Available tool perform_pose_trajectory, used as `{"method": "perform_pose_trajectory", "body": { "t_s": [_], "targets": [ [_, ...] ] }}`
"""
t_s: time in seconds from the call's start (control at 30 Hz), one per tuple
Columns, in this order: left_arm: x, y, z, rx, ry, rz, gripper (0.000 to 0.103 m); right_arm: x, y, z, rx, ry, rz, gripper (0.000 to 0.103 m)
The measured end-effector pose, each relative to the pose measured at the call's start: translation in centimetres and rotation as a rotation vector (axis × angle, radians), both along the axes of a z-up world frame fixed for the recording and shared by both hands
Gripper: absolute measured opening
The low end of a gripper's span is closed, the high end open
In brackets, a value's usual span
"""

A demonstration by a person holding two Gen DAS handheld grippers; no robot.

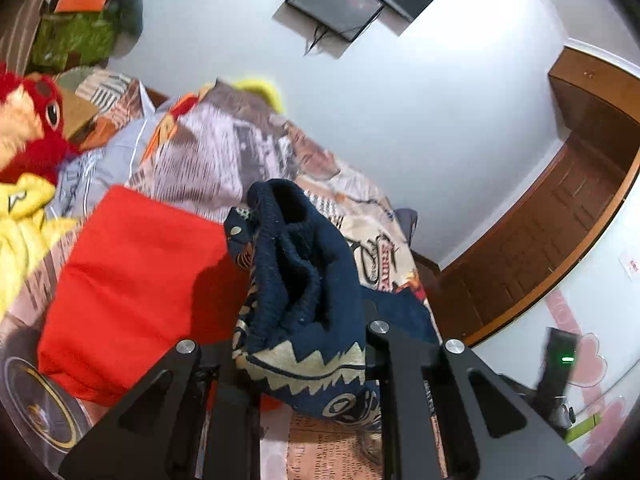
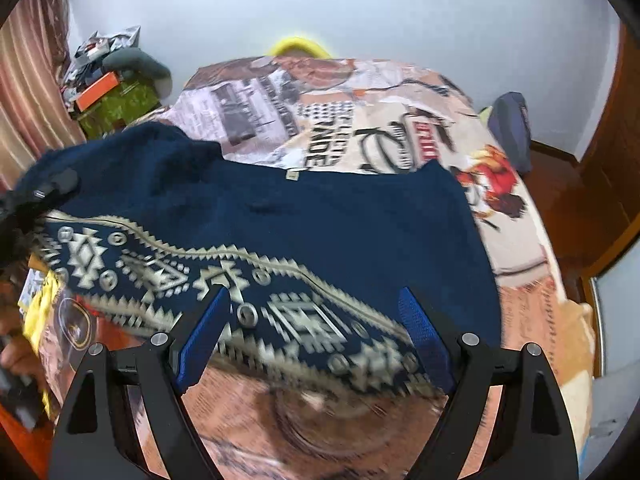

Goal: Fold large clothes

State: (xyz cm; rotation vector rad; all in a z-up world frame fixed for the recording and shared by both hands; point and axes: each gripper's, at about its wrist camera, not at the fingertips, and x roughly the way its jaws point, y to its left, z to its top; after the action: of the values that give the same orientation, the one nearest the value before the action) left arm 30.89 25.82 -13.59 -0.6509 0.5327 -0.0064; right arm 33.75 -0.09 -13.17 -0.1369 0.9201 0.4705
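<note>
A navy knit sweater (image 2: 320, 220) with a cream patterned band lies spread across the bed, its left part lifted. In the left wrist view a bunched fold of that sweater (image 1: 296, 264) rises between the black fingers of my left gripper (image 1: 304, 344), which is shut on it; the fabric hides the fingertips. That gripper shows as a dark shape at the sweater's raised left corner (image 2: 40, 192) in the right wrist view. My right gripper (image 2: 314, 294) hovers open above the patterned band, blue pads (image 2: 208, 336) wide apart, nothing between them.
A folded red garment (image 1: 132, 296) lies left of the sweater, with a red plush toy (image 1: 28, 120) and a yellow one (image 1: 20, 220) beyond. The bed cover (image 2: 360, 120) has a newspaper print. A wooden door (image 1: 560, 220) stands right. A hand (image 2: 12, 352) is at the left edge.
</note>
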Motion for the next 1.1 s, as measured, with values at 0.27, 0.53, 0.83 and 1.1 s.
{"method": "perform_pose_trajectory", "body": {
  "t_s": [0.27,0.53,0.83,1.1],
  "targets": [
    [1.3,-1.6,0.4,0.059,0.055,0.027,0.015,0.8,4.8,-7.0,-0.008,0.16,0.084,0.085],
    [5.3,-9.0,3.9,0.176,0.023,-0.057,0.015,-1.4,-0.1,-3.4,0.005,0.043,0.143,0.084],
    [10.1,-27.9,1.6,0.472,0.084,-0.302,0.015,-2.3,-14.4,-2.5,-0.007,0.011,-0.082,0.085],
    [11.4,-35.5,-9.2,0.467,0.329,-0.577,0.018,-2.5,-22.3,-6.1,-0.056,0.121,-0.218,0.085]
  ]
}}
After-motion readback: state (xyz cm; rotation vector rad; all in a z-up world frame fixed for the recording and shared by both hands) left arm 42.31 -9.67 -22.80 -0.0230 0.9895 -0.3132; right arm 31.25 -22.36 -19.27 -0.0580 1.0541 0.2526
